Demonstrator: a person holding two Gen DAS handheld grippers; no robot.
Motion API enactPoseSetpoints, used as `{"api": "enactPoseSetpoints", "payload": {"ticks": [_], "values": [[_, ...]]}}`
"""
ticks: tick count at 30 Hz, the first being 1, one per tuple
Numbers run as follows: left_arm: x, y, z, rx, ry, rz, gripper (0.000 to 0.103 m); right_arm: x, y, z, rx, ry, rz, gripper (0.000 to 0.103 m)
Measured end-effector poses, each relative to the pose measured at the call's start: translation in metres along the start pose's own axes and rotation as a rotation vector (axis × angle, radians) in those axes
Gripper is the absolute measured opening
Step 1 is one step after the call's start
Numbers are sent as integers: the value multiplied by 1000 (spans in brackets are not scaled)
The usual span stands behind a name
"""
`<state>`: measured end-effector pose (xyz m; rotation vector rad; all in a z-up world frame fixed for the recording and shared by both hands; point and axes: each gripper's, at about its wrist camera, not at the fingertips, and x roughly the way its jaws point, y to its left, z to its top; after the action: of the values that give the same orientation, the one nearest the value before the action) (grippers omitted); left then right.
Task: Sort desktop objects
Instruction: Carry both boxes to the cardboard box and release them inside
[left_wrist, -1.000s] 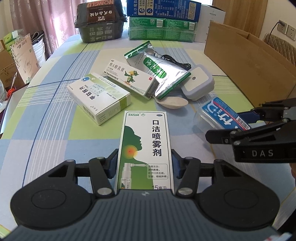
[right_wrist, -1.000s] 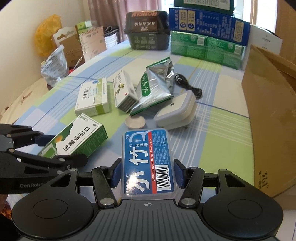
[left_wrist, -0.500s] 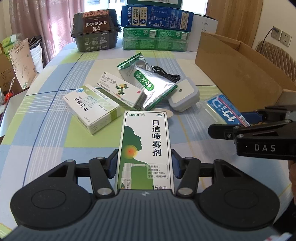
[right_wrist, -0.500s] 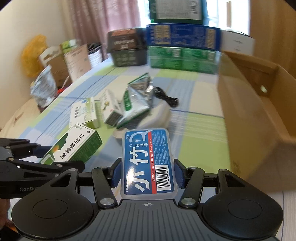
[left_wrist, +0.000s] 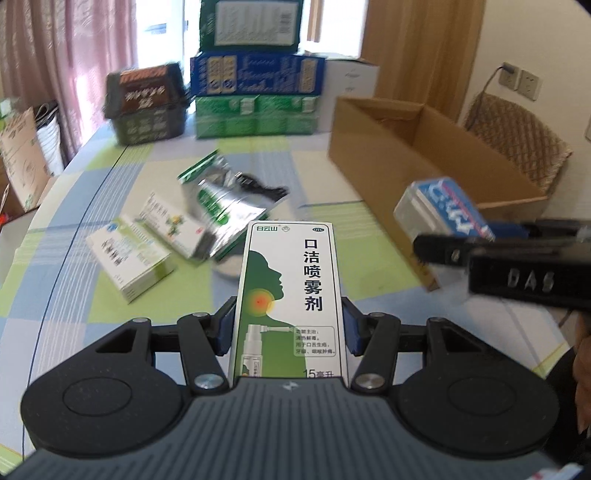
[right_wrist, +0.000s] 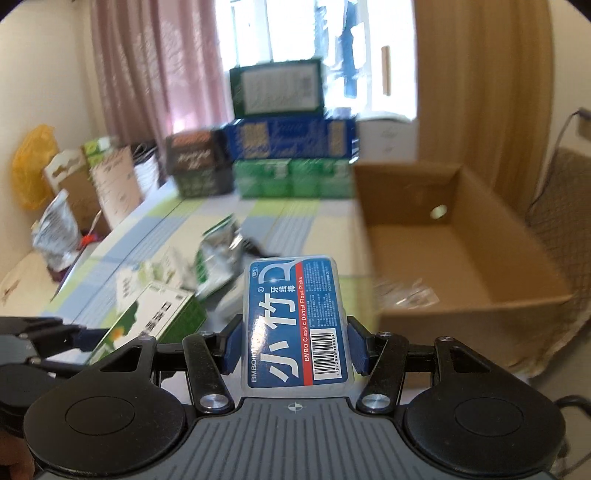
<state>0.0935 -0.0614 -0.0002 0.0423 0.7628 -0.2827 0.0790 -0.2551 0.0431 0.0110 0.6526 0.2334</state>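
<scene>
The green-and-white spray carton (left_wrist: 288, 295) stands at lower centre of the left wrist view. Upper left of it lie two white medicine cartons (left_wrist: 129, 254) and a silver foil pouch (left_wrist: 218, 206); the open brown cardboard box (left_wrist: 424, 155) sits upper right, stacked green and blue cartons (left_wrist: 255, 92) behind.

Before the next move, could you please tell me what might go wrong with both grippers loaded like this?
The tall green-and-white spray box sticks far beyond the left gripper, so it might pivot loose. The blue floss-pick case in the right gripper could clip the open brown cardboard box's near wall.
</scene>
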Motion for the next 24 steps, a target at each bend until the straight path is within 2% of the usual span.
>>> {"api": "enactPoseSetpoints", "payload": {"ticks": [11, 18, 24], "values": [[-3, -73, 66, 98, -59, -100, 50, -29, -90, 48, 9, -33, -109, 53], [13, -121, 111, 131, -72, -162, 50, -19, -142, 63, 34, -19, -140, 53], [41, -147, 132, 162, -55, -181, 50, -2, -167, 72, 54, -7, -142, 53]]}}
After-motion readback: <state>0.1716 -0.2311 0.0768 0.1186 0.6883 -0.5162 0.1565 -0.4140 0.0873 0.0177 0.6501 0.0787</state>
